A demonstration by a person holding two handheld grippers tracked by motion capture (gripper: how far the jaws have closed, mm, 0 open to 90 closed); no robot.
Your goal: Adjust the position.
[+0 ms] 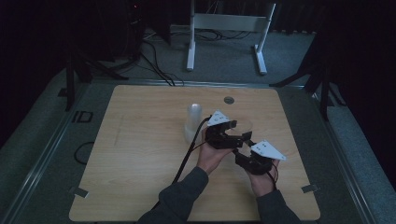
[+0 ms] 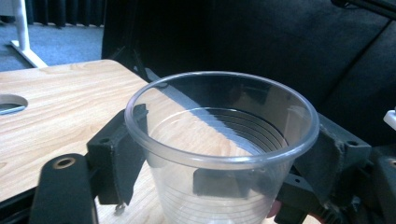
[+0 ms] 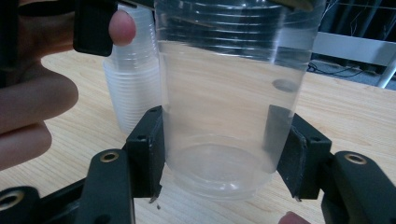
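The clear plastic cup [image 3: 229, 116] stands upright on the wooden table [image 1: 140, 158], right of its middle, with both sets of tongs around it. In the right gripper view its ribbed wall rises between the two black jaws and its base rests on the wood; in the left gripper view its open rim [image 2: 222, 119] shows from above. The cup is empty, and the wood grain reads through its wall.

The right gripper [image 3: 222, 154] is clenched low on the cup, one pad pressed to each side of the wall just above the base. The left gripper [image 2: 224, 154] sits higher, a jaw on each side below the rim, close against the wall; whether its pads press on the plastic I cannot tell. In the high view the two grippers meet at the cup, the left gripper [image 1: 223, 135] on the far side and the right gripper [image 1: 254, 158] nearer, and their bodies cover most of the cup.

Just left of the cup stands a stack of clear cups [image 1: 194, 122], nested one in another and upright, near but apart from it. Beyond, near the far edge, a round grey cable port [image 1: 228, 100] is set into the tabletop. A black cable [image 1: 187, 158] trails from the left gripper toward the near edge. On the carpet past the table stands a white metal frame [image 1: 229, 28].
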